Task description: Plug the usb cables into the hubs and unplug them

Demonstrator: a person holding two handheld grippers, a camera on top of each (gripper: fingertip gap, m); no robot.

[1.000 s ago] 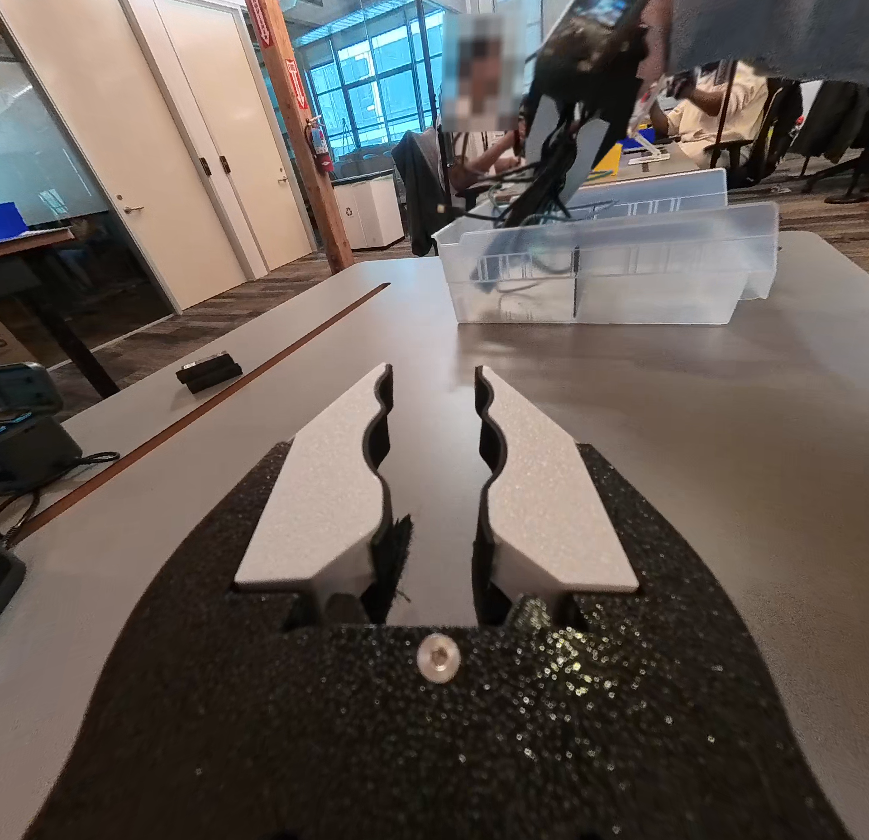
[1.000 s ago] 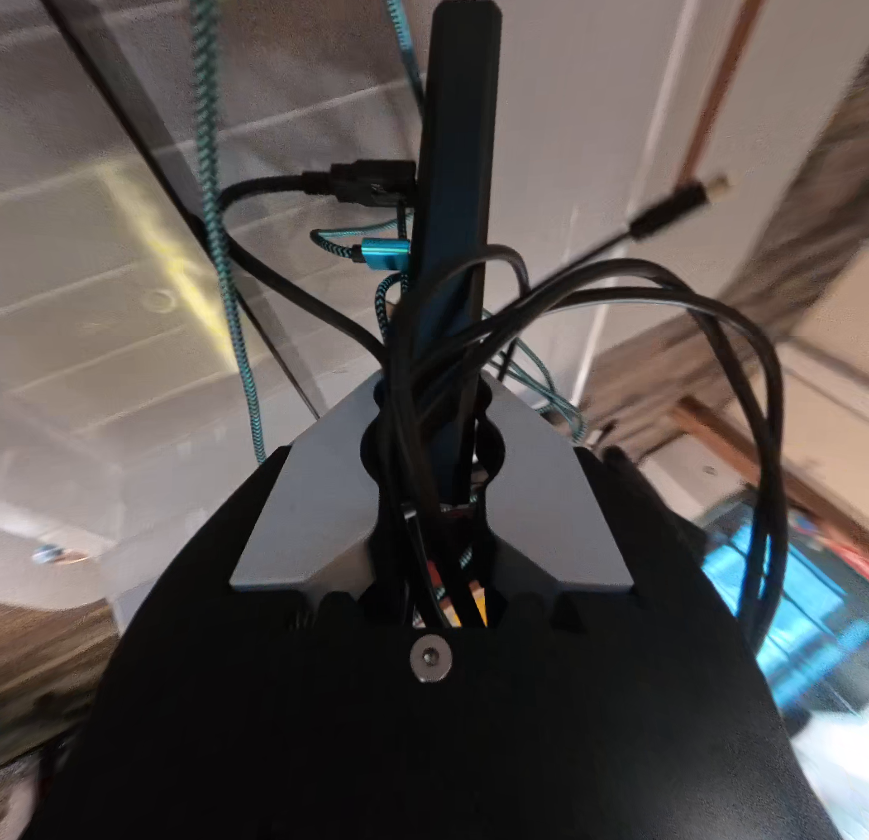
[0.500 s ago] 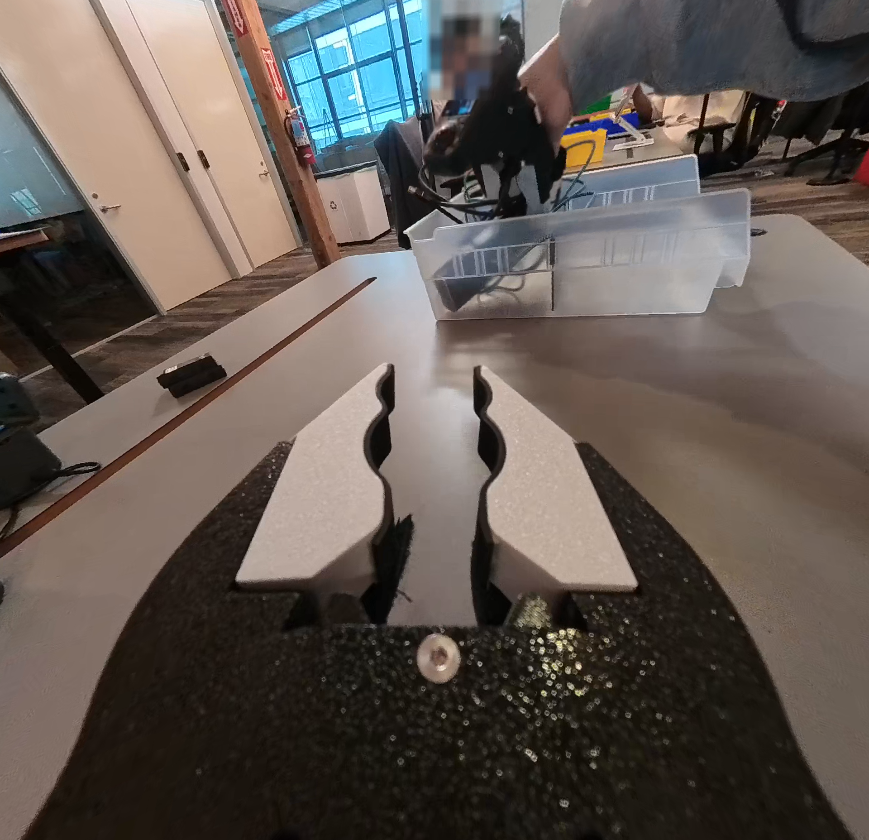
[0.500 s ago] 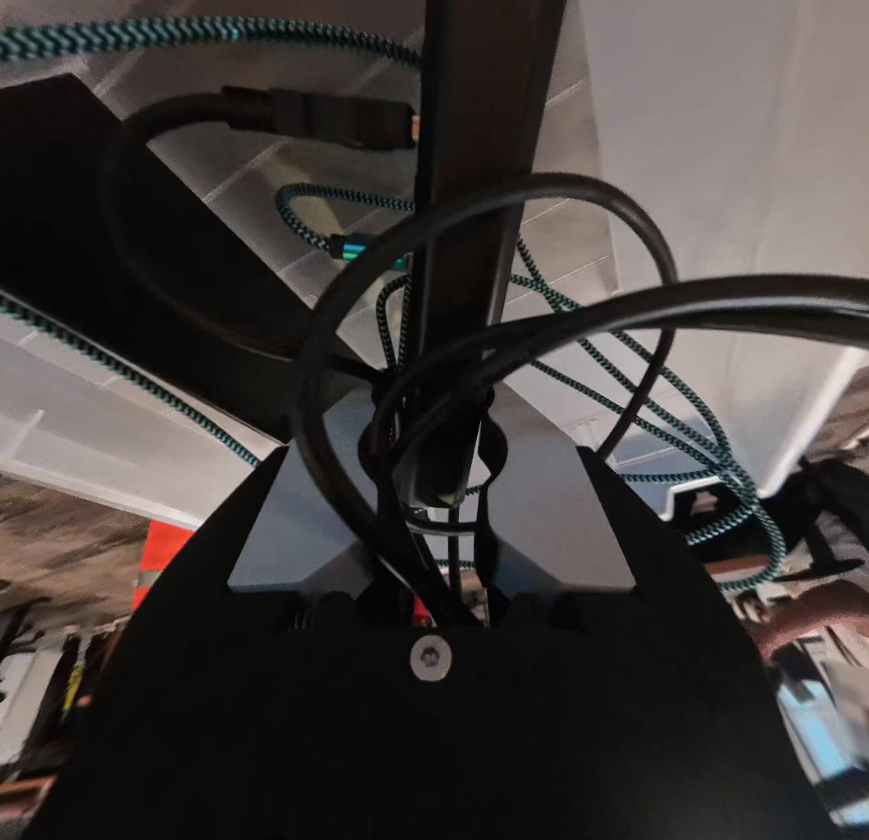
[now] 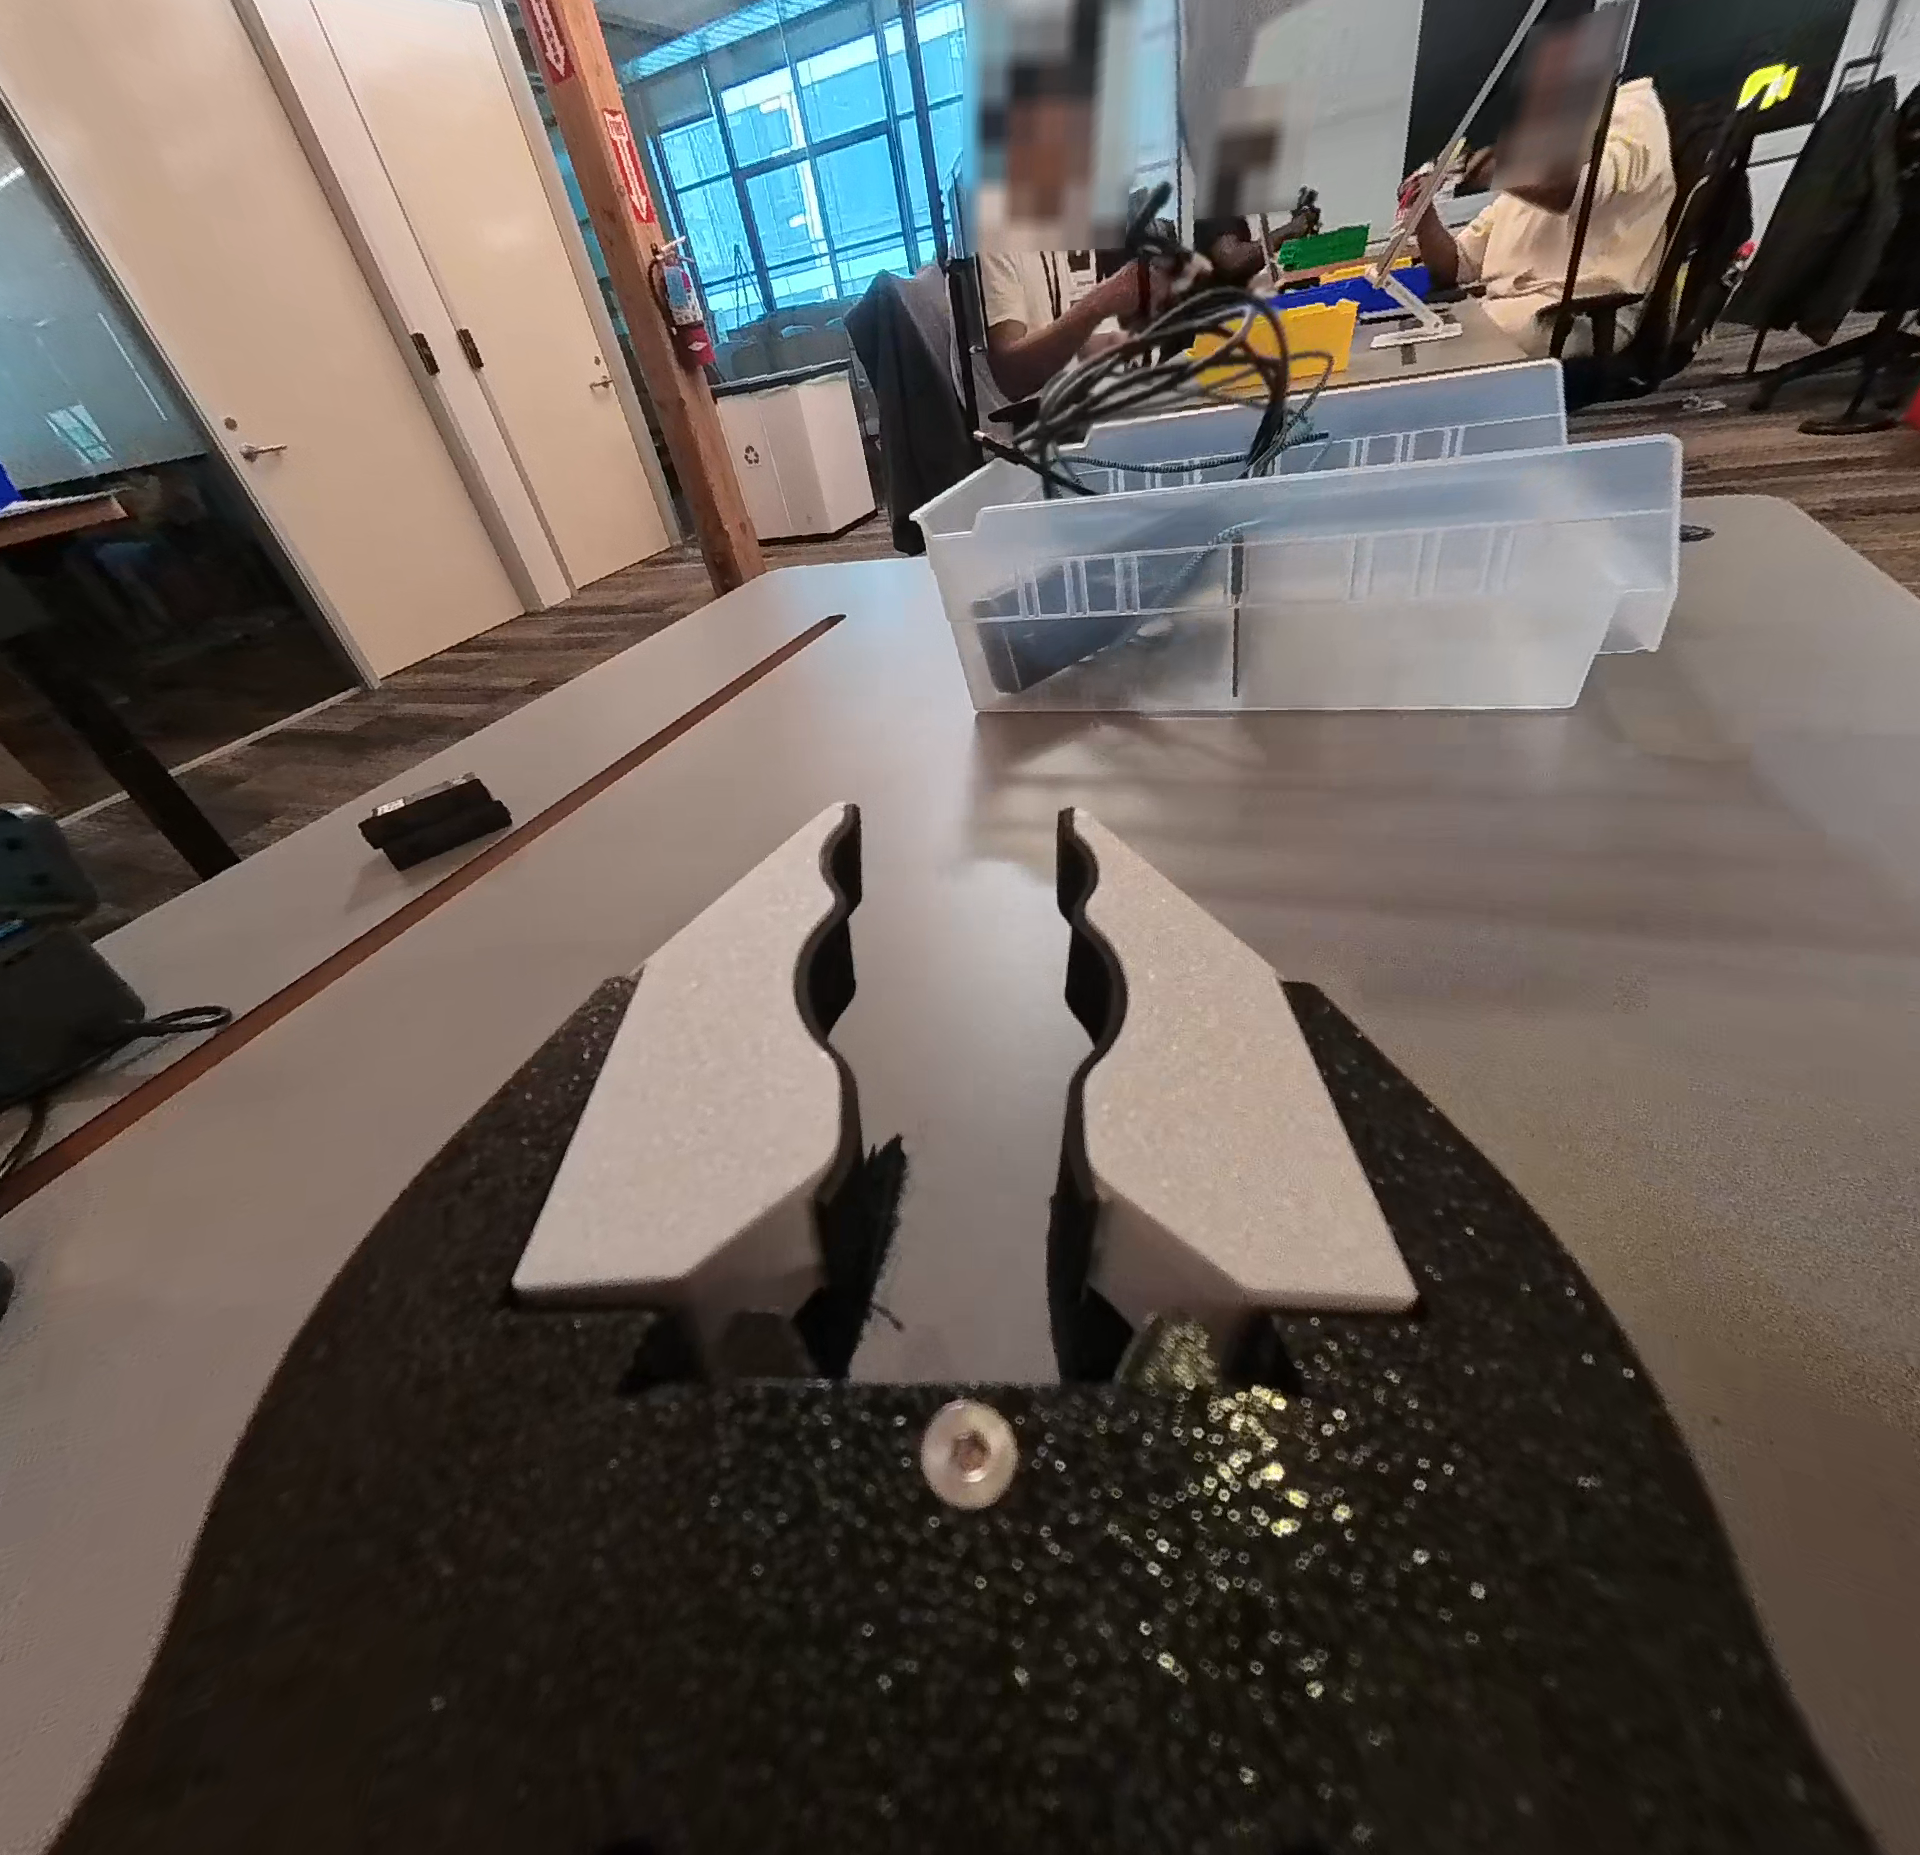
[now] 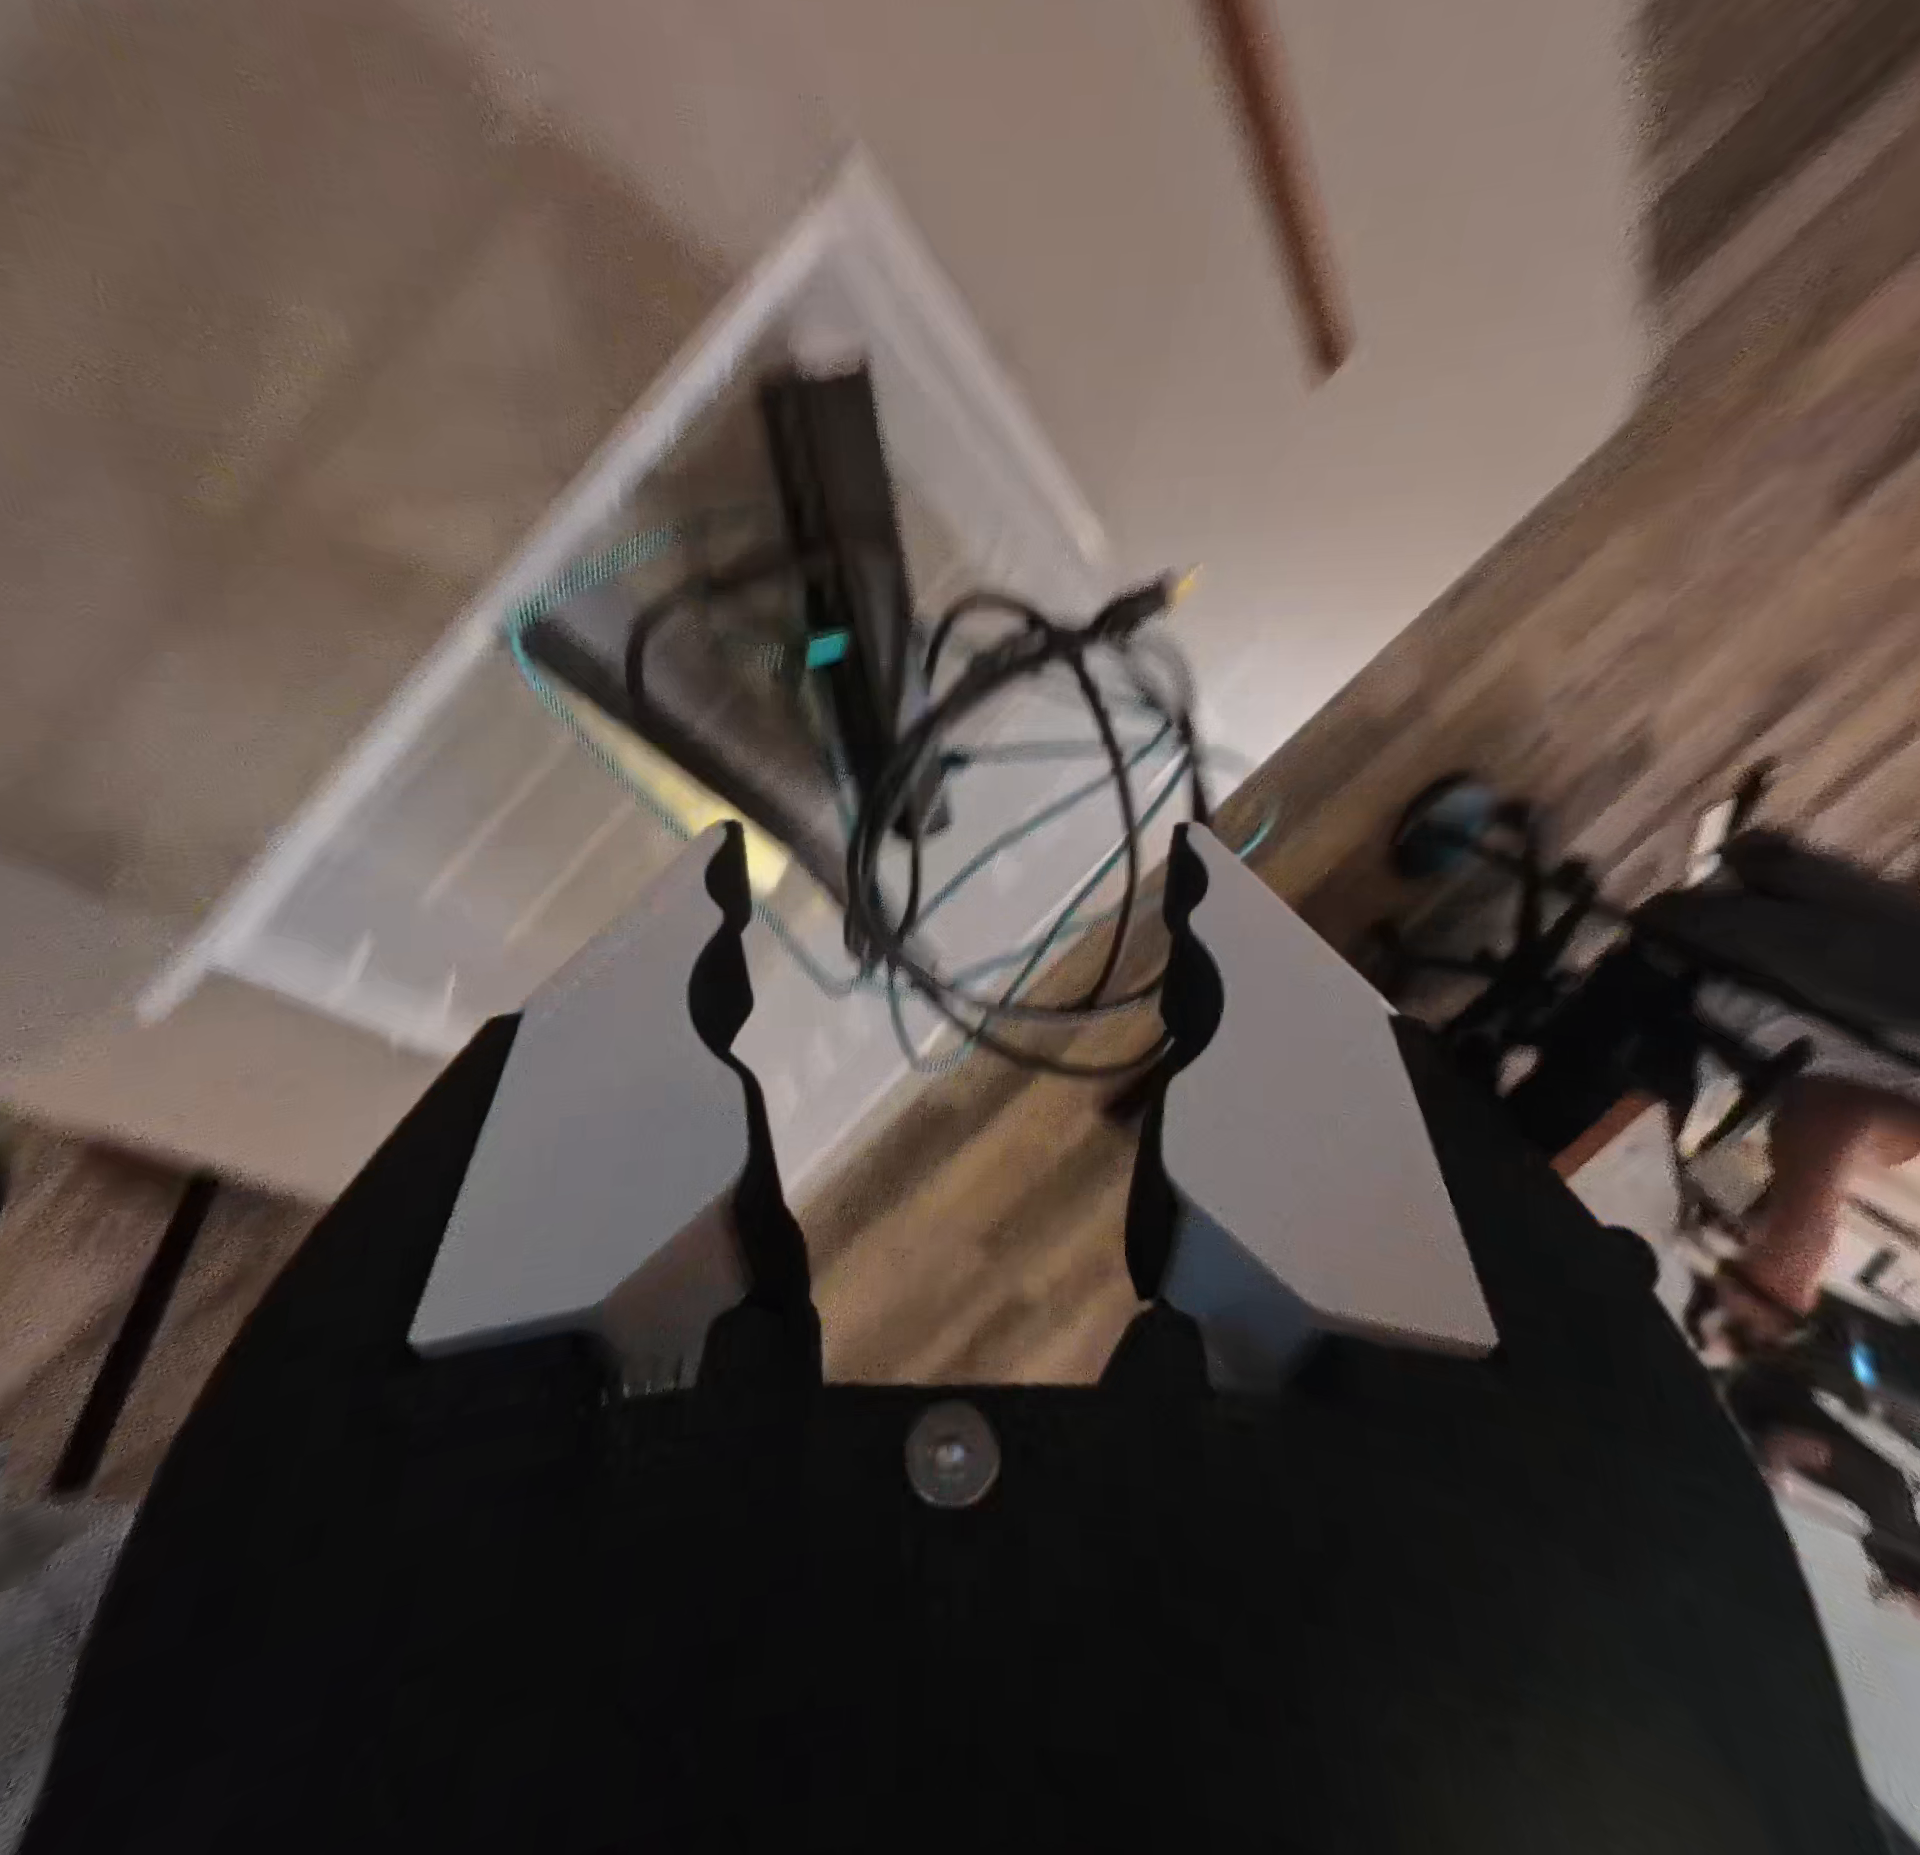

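My left gripper is open and empty, low over the grey table. Beyond it stands a clear plastic bin with a black USB hub leaning inside and a tangle of black and teal cables sticking up over its rim. In the blurred right wrist view my right gripper is wide open and empty, well above the bin. The hub and the looped cables lie below it, apart from both fingers. A teal plug sits at the hub's side.
A small black block lies on the table at the left, beyond a brown seam. A dark device with a cord sits at the far left edge. People sit at another table behind the bin. Tip to tip, the grippers are about 35 cm apart. My left tips are about 30 cm from the hub, my right tips only 15 cm.
My right gripper was shut on the hub and cable bundle; it has opened wide, let them go into the bin and drawn back. My left gripper stays open in place.
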